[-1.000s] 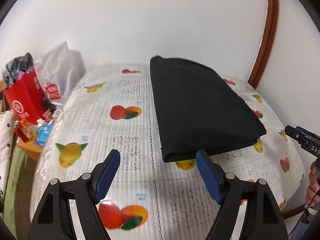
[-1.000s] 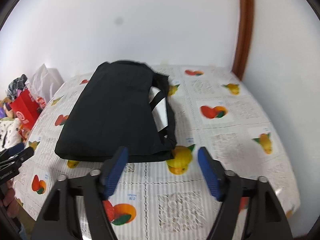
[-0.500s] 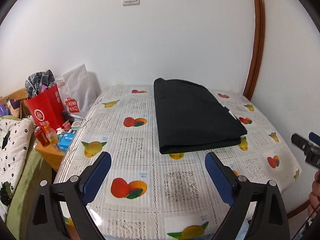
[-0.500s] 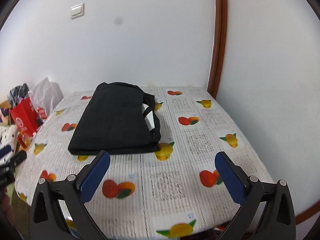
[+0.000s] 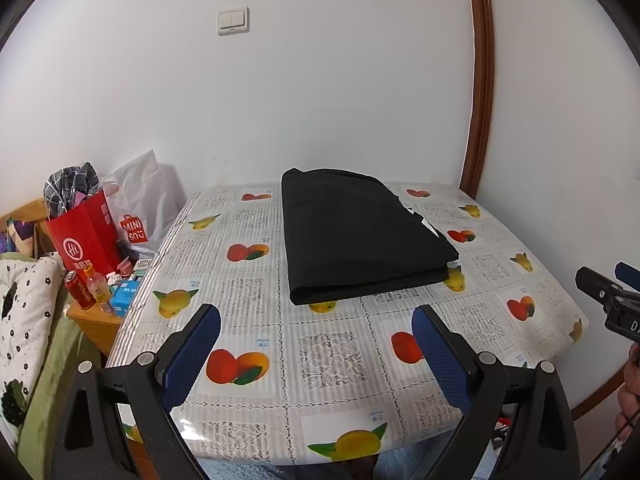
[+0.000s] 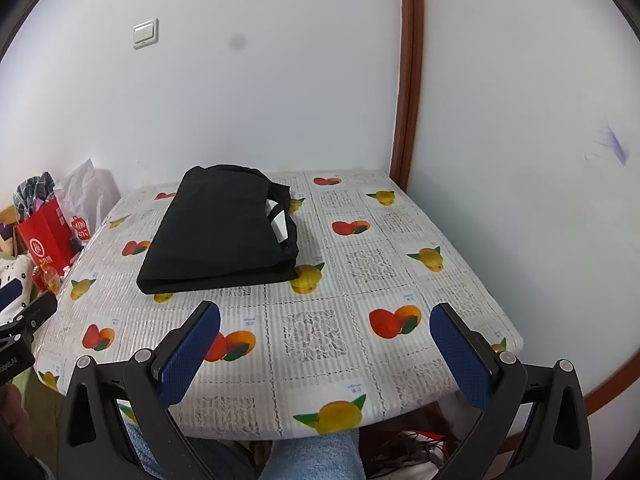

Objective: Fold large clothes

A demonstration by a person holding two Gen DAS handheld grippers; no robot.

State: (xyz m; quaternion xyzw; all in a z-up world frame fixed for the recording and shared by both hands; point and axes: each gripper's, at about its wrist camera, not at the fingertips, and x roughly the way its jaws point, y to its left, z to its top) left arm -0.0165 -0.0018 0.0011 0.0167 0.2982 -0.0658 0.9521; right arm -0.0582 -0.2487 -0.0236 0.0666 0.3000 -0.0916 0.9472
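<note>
Our table, covered in a fruit-print cloth, fills the space ahead of both tongs, pushed into a corner of white wall beside a brown door frame. On its far half, well beyond our fingertips and touching neither tool, lies the black garment, folded into a thick rectangle with its folded edge toward us. From our left tongs it sits ahead and a little right; from our right tongs it sits ahead and to the left, with a white label showing at its right side.

Off the table's left edge, left of both tools, we see a red paper bag stuffed with checked fabric, a white shopping bag behind it, and a spotted cushion nearer us. A red can and a small orange bottle stand on a low wooden stand below the bags. A light switch is on the wall above.

Both tongs stand wide apart, holding nothing, above the table's near edge. Our right tool's tip juts into the left camera's right border, and our left tool's tip shows at the right camera's left border.
</note>
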